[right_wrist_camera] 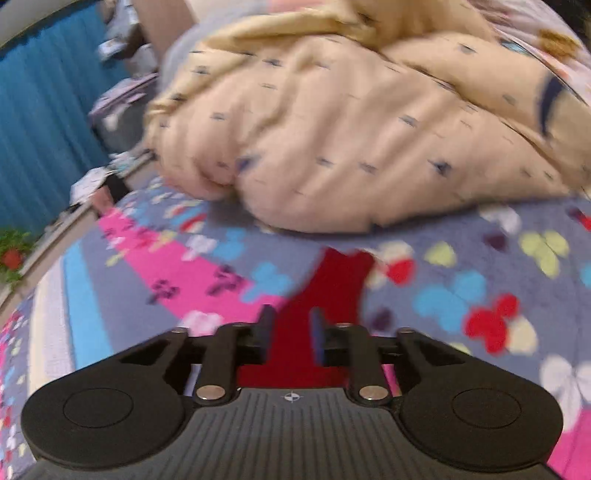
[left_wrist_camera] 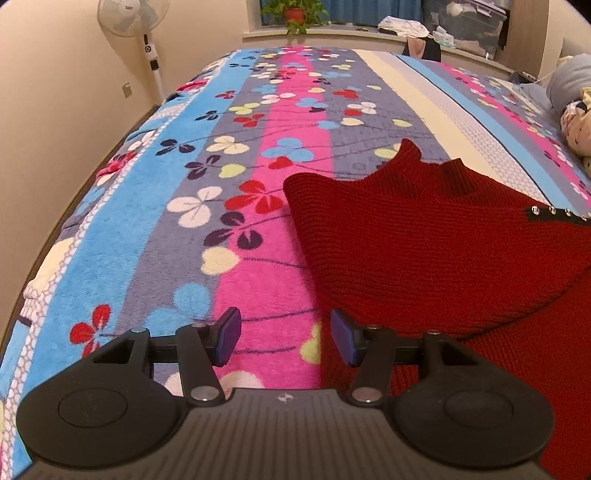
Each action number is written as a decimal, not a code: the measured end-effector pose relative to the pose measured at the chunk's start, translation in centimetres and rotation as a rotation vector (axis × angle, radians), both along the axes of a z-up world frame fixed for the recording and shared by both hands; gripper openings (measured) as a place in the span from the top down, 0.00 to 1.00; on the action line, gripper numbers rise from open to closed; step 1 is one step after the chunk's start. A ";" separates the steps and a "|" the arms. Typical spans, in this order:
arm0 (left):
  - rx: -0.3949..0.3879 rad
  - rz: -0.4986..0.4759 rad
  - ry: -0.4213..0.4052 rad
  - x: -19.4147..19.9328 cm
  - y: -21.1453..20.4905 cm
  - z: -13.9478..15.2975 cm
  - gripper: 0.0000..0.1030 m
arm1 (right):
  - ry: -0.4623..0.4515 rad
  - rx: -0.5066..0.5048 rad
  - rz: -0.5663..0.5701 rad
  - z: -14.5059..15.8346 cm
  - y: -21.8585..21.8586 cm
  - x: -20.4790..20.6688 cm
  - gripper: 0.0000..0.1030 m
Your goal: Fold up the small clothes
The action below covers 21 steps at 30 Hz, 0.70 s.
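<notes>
A red knit sweater (left_wrist_camera: 443,251) lies spread on the flowered blanket (left_wrist_camera: 207,177), filling the right half of the left wrist view. My left gripper (left_wrist_camera: 286,338) is open and empty, hovering at the sweater's left edge. In the blurred right wrist view, a strip of the red sweater (right_wrist_camera: 328,288) runs between the fingers of my right gripper (right_wrist_camera: 291,334). Its jaws stand a little apart with the red cloth between them; I cannot tell whether they pinch it.
A heap of cream patterned clothes (right_wrist_camera: 351,129) lies on the blanket beyond the right gripper; it also shows in the left wrist view (left_wrist_camera: 580,125). A standing fan (left_wrist_camera: 136,22) is by the wall at left. A windowsill with a potted plant (left_wrist_camera: 295,14) is at the far end.
</notes>
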State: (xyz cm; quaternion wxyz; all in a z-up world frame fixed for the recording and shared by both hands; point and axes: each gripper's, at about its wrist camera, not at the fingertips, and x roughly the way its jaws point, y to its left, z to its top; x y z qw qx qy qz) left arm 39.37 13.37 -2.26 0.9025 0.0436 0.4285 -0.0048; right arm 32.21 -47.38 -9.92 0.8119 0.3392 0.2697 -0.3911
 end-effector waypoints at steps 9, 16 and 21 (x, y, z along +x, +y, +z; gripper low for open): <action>0.052 -0.005 0.025 0.8 -0.6 -1.8 0.42 | 0.000 0.129 -0.034 -7.8 -2.1 -1.2 0.60; 0.085 0.005 0.038 1.3 -0.6 -3.0 0.42 | 0.008 0.062 -0.014 -7.9 -4.0 1.5 0.89; 0.064 0.012 0.027 1.3 -0.3 -2.4 0.42 | -0.006 -0.176 -0.026 -1.5 -0.7 4.6 0.90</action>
